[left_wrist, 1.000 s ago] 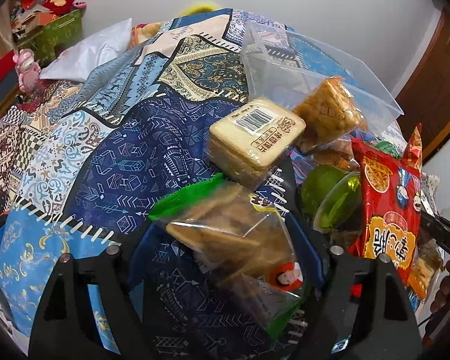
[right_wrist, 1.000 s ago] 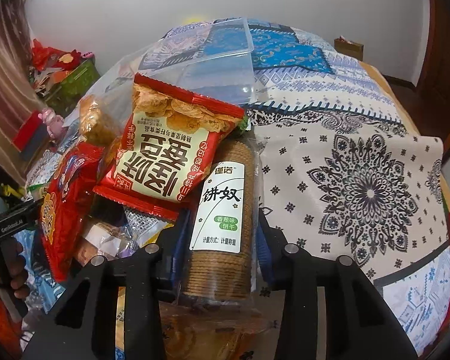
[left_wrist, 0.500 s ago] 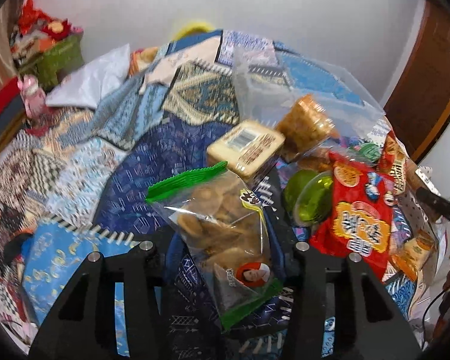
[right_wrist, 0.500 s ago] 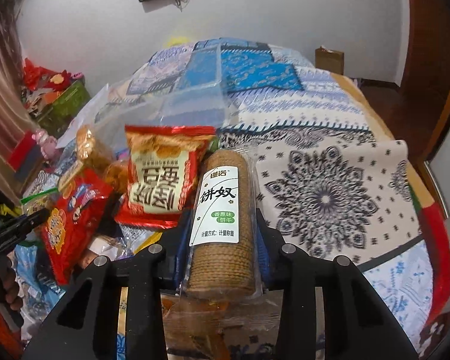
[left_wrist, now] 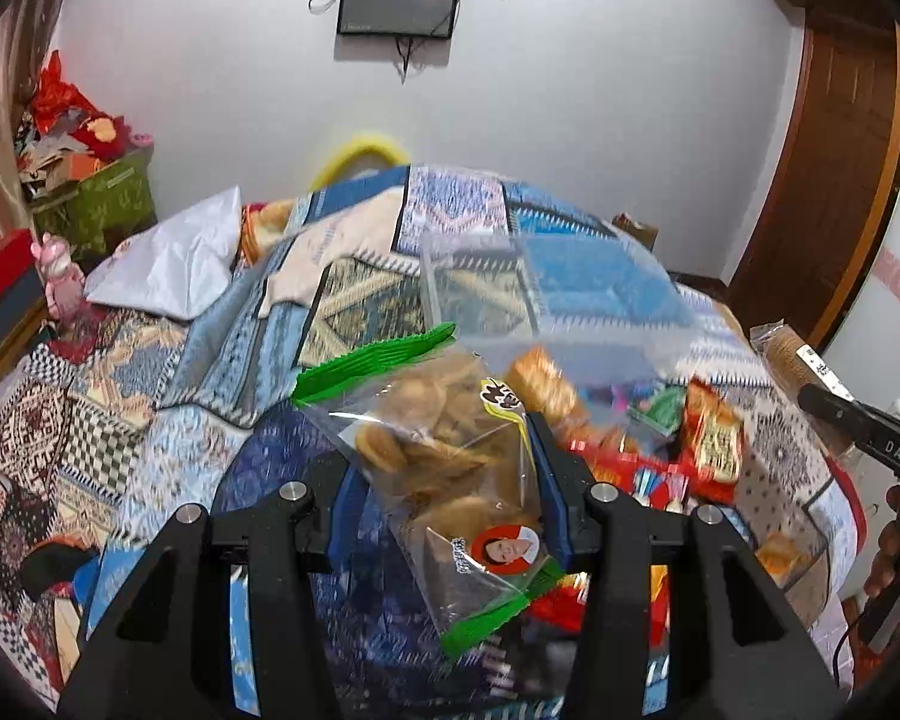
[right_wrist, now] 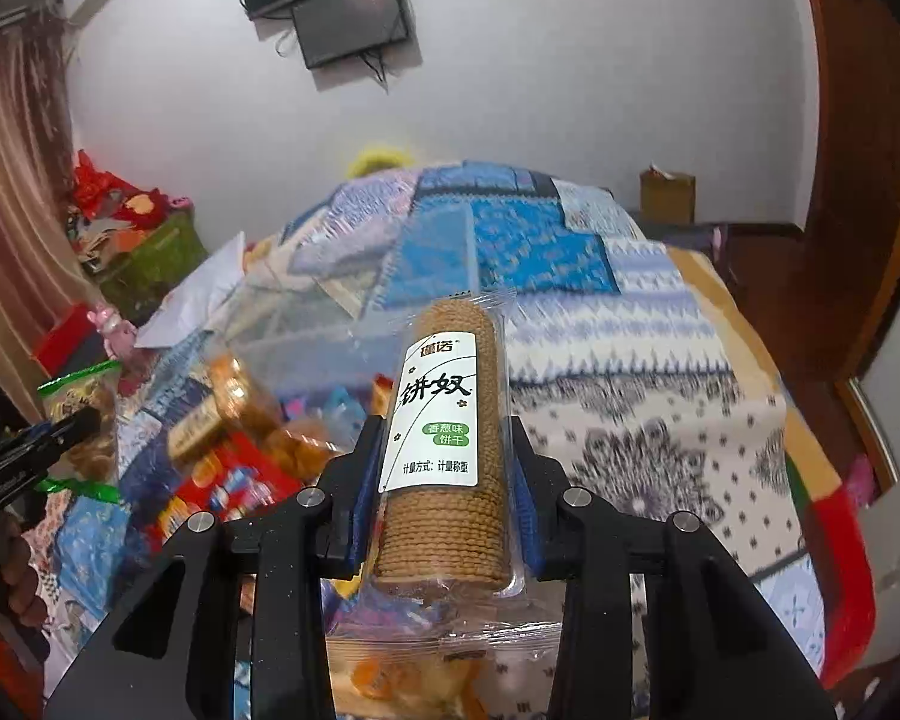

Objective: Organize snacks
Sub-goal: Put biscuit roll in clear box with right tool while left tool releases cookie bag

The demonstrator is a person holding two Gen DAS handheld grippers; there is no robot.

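Note:
My left gripper [left_wrist: 444, 474] is shut on a clear bag of round cookies with green edges [left_wrist: 450, 450] and holds it above the patterned bed cover. My right gripper [right_wrist: 444, 450] is shut on a roll of round biscuits with a white label [right_wrist: 444, 438], also lifted. Below lie a clear plastic bin [left_wrist: 546, 312] and a pile of snacks: red packets [left_wrist: 708, 438] and an orange cracker pack [left_wrist: 540, 384]. In the right wrist view the bin [right_wrist: 306, 330] and the snack pile [right_wrist: 240, 468] lie to the left.
The bed cover [left_wrist: 150, 420] spreads left, with a white pillow [left_wrist: 174, 264] at the far left. A green box of clutter [left_wrist: 90, 192] stands by the wall. A wooden door [left_wrist: 834, 180] is at right. A cardboard box [right_wrist: 666, 195] sits on the floor.
Both grippers have risen and tilted up with their snacks. The snack pile and bin now sit lower and farther off, and the wall with its screen has come into view.

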